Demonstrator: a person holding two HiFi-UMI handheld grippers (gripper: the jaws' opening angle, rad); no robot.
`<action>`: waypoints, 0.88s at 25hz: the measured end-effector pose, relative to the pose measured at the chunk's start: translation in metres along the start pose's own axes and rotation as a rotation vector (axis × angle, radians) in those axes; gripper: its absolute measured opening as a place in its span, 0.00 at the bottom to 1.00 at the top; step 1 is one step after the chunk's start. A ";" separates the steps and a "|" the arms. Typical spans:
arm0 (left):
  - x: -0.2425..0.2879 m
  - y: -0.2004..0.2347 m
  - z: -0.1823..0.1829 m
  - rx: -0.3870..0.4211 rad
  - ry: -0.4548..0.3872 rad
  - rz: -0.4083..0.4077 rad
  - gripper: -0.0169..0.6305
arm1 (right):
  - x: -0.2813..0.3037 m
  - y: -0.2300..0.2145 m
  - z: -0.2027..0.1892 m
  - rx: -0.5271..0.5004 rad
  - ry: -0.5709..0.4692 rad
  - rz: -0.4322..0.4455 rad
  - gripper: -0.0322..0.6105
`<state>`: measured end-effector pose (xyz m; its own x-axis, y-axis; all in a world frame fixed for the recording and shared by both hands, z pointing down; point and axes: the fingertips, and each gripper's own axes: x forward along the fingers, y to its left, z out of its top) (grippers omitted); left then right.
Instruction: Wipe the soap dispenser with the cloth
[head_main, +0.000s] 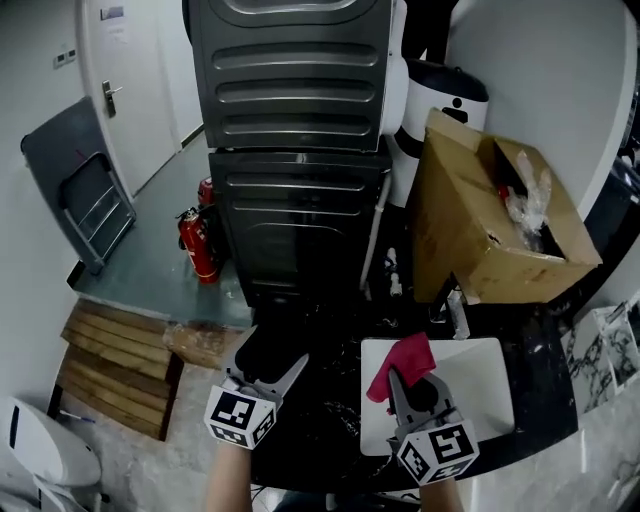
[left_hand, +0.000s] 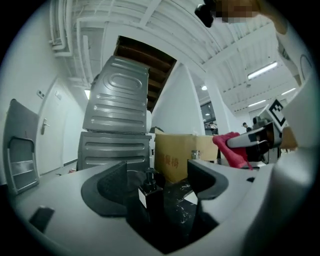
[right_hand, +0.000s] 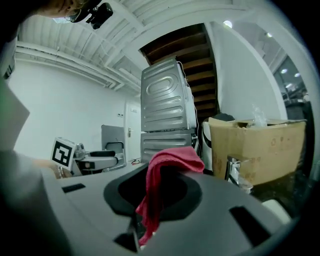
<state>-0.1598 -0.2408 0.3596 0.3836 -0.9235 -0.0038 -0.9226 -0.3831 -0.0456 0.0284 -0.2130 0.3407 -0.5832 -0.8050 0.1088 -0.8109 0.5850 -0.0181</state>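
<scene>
The soap dispenser (left_hand: 150, 194) is a black square bottle with a pump top and a white label. In the left gripper view it stands on the dark counter between the spread jaws of my left gripper (left_hand: 157, 172), and the pads do not touch it. In the head view the left gripper (head_main: 268, 372) is open over the black counter (head_main: 330, 400), where the bottle is lost against the dark surface. My right gripper (head_main: 413, 388) is shut on a red cloth (head_main: 402, 362), which hangs over the white sink (head_main: 485, 395). The cloth (right_hand: 165, 172) drapes down between the right gripper's jaws.
A tilted open cardboard box (head_main: 500, 225) rests on the counter's far right, with a chrome tap (right_hand: 232, 172) in front of it. Two stacked grey machines (head_main: 290, 150) stand behind the counter. On the floor at left are fire extinguishers (head_main: 200, 245) and a wooden pallet (head_main: 115, 365).
</scene>
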 end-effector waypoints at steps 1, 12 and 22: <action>0.013 0.002 -0.003 0.015 0.010 -0.034 0.59 | 0.000 0.001 -0.001 -0.008 0.007 -0.018 0.13; 0.124 0.016 -0.068 0.073 0.174 -0.258 0.59 | 0.004 -0.011 -0.021 -0.053 0.103 -0.170 0.13; 0.170 0.025 -0.080 0.068 0.157 -0.253 0.20 | 0.006 0.000 -0.048 -0.089 0.187 -0.202 0.13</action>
<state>-0.1208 -0.4090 0.4373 0.5852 -0.7927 0.1707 -0.7915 -0.6041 -0.0921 0.0271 -0.2124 0.3891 -0.3845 -0.8787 0.2831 -0.8972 0.4278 0.1094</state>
